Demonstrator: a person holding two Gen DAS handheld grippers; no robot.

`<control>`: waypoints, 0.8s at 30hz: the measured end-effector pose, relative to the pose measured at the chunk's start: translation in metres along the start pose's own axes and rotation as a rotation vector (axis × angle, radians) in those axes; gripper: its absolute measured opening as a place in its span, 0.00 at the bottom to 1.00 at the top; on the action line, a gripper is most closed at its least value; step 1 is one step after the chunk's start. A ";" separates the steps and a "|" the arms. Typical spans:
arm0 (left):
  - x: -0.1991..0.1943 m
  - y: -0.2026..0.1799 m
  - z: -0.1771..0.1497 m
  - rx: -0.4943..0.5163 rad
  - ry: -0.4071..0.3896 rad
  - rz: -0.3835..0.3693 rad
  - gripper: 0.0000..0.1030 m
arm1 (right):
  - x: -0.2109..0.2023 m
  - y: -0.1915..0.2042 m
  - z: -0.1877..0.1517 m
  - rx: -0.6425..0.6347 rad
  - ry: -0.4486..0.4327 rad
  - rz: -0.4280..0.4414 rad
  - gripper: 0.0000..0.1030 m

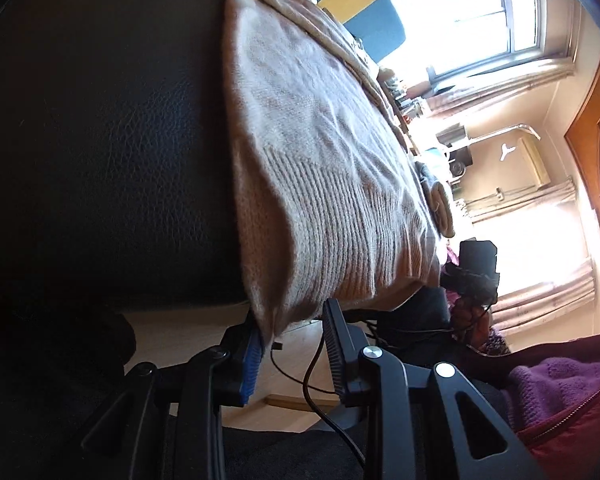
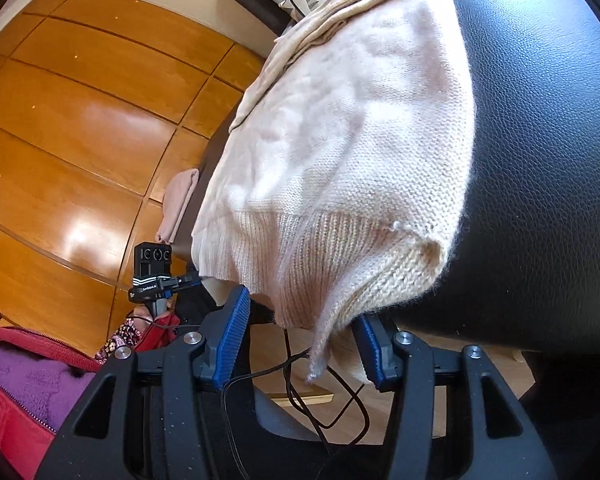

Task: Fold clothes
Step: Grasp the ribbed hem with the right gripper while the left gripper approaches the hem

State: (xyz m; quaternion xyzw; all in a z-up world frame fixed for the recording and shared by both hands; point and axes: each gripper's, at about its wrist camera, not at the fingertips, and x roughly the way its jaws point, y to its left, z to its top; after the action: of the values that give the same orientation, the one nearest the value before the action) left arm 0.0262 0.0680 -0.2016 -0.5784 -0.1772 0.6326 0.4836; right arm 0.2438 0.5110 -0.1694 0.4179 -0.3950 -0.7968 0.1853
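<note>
A pale pink knitted sweater (image 1: 320, 152) lies spread over a black leather seat (image 1: 100, 140), its ribbed hem (image 2: 320, 248) hanging off the near edge toward both tools. In the left wrist view the left gripper (image 1: 296, 356) has its jaws standing apart; the left-hand blue pad (image 1: 249, 364) touches the drooping corner of the hem, while the other finger stands clear of the cloth, so nothing is clamped. Straight ahead of that tool the sweater runs away up the seat, with a tan garment (image 1: 300, 4) bunched at its far end. In the right wrist view the right gripper (image 2: 300, 344) is also open: a folded corner of the hem drops into the gap between its blue pads (image 2: 230, 340), lying against the right-hand one, but the left-hand pad is well clear of the knit. To the left of this tool, beyond its fingers, the left gripper's handle and camera block show, held by the person's hand (image 2: 140, 316) in a red sleeve. A folded pink cloth (image 2: 178, 208) lies beside the sweater near wooden panels (image 2: 80, 120), and black cables (image 2: 332, 400) trail under the fingers
</note>
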 end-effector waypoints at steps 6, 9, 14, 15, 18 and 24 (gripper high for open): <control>-0.026 -0.003 -0.014 0.038 -0.145 -0.153 0.27 | 0.002 -0.007 0.001 0.024 -0.010 0.034 0.52; -0.021 -0.009 -0.011 0.051 -0.133 -0.140 0.27 | 0.002 -0.007 0.001 0.016 -0.012 0.022 0.51; -0.021 -0.013 -0.010 0.055 -0.130 -0.033 0.11 | 0.005 -0.016 0.002 0.075 -0.024 -0.023 0.08; -0.022 -0.013 -0.010 0.050 -0.132 -0.003 0.06 | 0.004 -0.016 0.002 0.077 -0.026 -0.019 0.08; -0.026 -0.020 -0.012 0.091 -0.151 0.019 0.06 | 0.001 -0.012 0.001 0.055 -0.034 -0.029 0.08; -0.042 -0.040 -0.007 0.150 -0.245 0.019 0.05 | -0.014 -0.014 0.003 0.082 -0.104 0.070 0.08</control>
State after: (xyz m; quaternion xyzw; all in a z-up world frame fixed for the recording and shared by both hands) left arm 0.0430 0.0498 -0.1484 -0.4606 -0.1818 0.7144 0.4944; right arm 0.2493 0.5297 -0.1721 0.3693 -0.4508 -0.7936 0.1749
